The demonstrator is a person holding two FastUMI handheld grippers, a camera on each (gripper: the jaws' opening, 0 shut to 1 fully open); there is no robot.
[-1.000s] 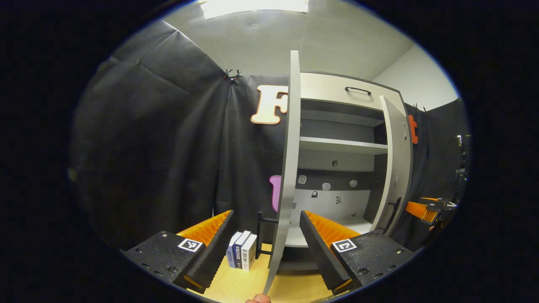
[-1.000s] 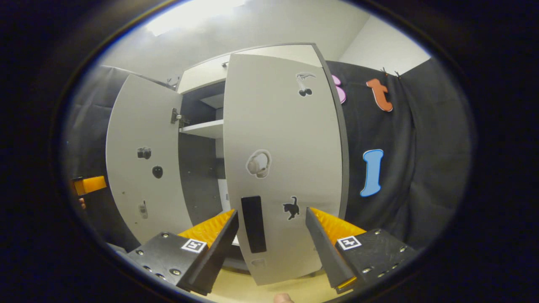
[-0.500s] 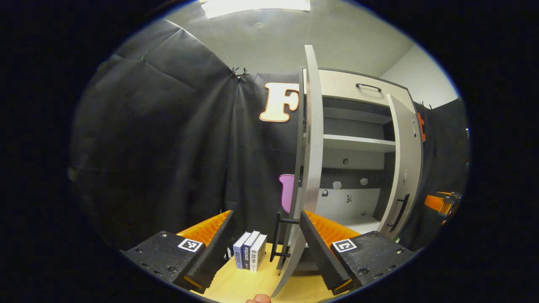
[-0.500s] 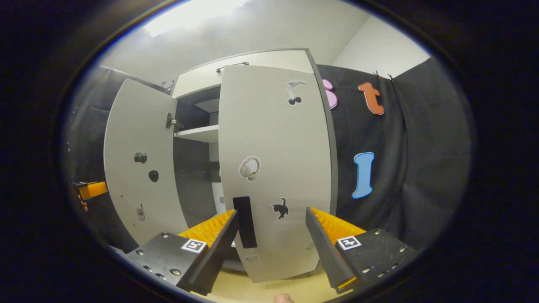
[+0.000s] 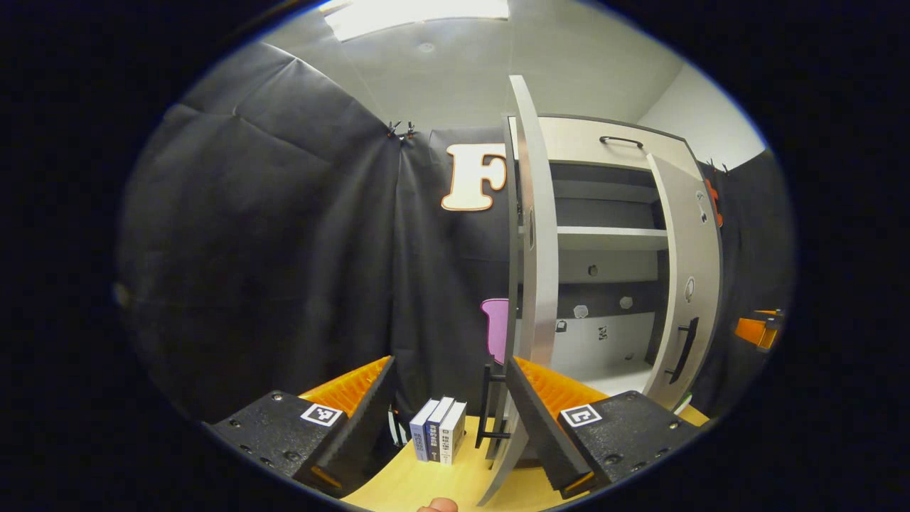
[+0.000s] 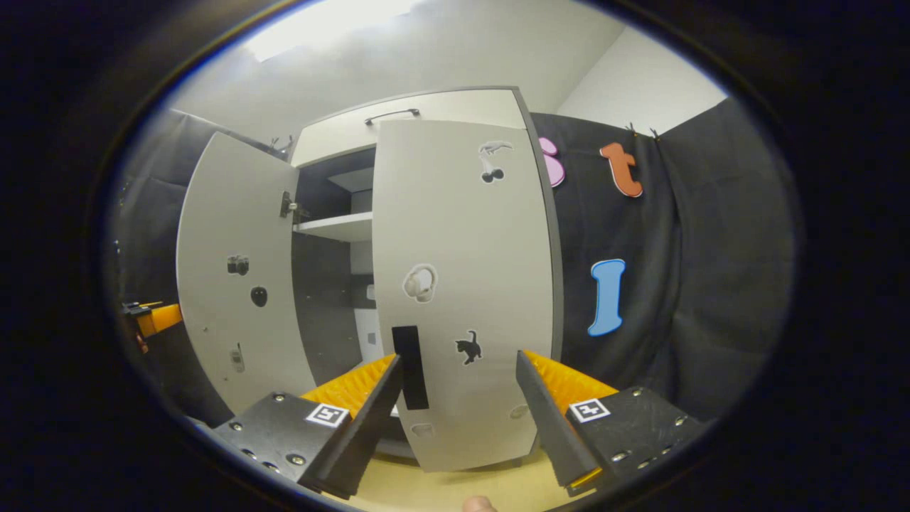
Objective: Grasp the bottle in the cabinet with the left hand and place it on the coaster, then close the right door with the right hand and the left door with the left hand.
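Two doors ajar on the pale cabinet (image 6: 426, 117). Right door (image 6: 462, 284) nearly shut in the right gripper view, swung most of the way toward the carcass, broad outer face square to the camera, with small stickers and a black vertical handle (image 6: 410, 367) low down. Right gripper (image 6: 455, 384) open, fingers spread wide and clamped on nothing; handle just beside the left finger's tip, lower door face between the two fingers; cannot tell whether any finger touches the panel. Left door (image 6: 234, 270) standing wide open to the left in the same view, inner face with stickers and a hinge near the top; dark interior and one white shelf (image 6: 334, 226) between the two doors. Left door (image 5: 533, 235) almost edge-on in the left gripper view, rising upright just above the right finger, black handle (image 5: 490, 405) on its outer side between the fingers. Left gripper (image 5: 451, 387) open too, fingers well apart, holding nothing. Beyond that edge, cabinet interior (image 5: 604, 206) with the shelf, right door (image 5: 686, 284) on the far side, and an orange bit of the other gripper (image 5: 755, 331) farther right. Three small books (image 5: 441, 439) upright on the wooden tabletop (image 5: 434, 483) between the left gripper's fingers, near the left door's foot. Bottle and coaster not made out in these frames, so place of both unknown. Fingertip (image 5: 437, 505) at the bottom rim.
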